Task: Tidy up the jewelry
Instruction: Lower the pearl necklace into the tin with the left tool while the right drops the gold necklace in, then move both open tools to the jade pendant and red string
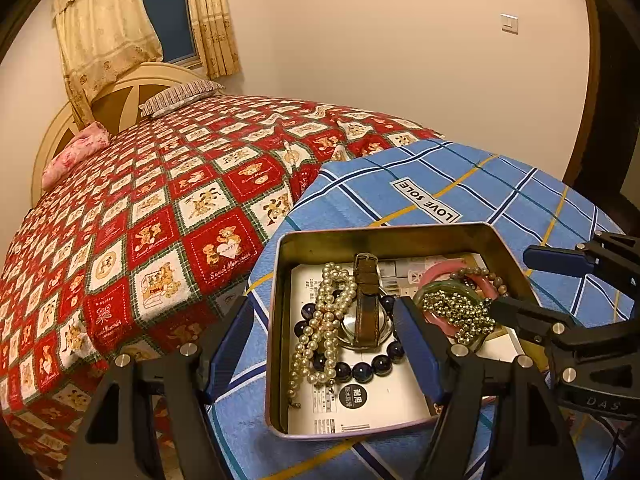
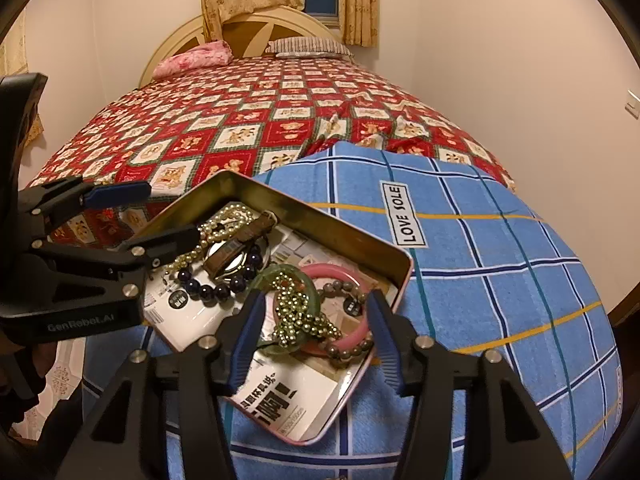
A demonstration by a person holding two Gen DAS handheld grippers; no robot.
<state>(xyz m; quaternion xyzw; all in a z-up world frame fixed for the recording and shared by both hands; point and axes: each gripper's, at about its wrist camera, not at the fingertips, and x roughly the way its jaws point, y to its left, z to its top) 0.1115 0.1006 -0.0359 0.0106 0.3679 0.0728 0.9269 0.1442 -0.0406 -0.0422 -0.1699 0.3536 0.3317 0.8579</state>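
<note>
Item: shallow metal tin [image 1: 400, 236], set on a blue checked cloth [image 1: 500, 184] at the foot of the bed [image 1: 160, 200]. The jewelry lies inside it, on printed cards.

Left jaws [image 1: 324, 340]: wide, holding nothing. One finger stands outside the tin's wall, the other inside it. Between them: pearl strand [image 1: 326, 316], brown-strapped watch [image 1: 366, 304], dark bead bracelet [image 1: 362, 372].

Right jaws [image 2: 308, 340]: about half open, gripping nothing. Between them: gold bead chain [image 2: 304, 316] heaped on a green bangle [image 2: 272, 276], with a pink bangle [image 2: 348, 336] and a grey-brown bead bracelet [image 2: 344, 354] just beside.

Risks, as I judge them:
- The gold chain lies draped over the bangle; closing on it could lift both, or drag the heap.
- Pearls and watch strap overlap; lifting one may snag the other.
- My left finger straddling the wall could tip or shove the tin.
- My two jaws sit close together and could collide.

Writing: "LOVE SOLE" on the cloth's label [image 2: 403, 220]; "GenRobot.AI" on my left tool; "DAS" on my right tool. The cards carry Chinese print, too small to read reliably.
</note>
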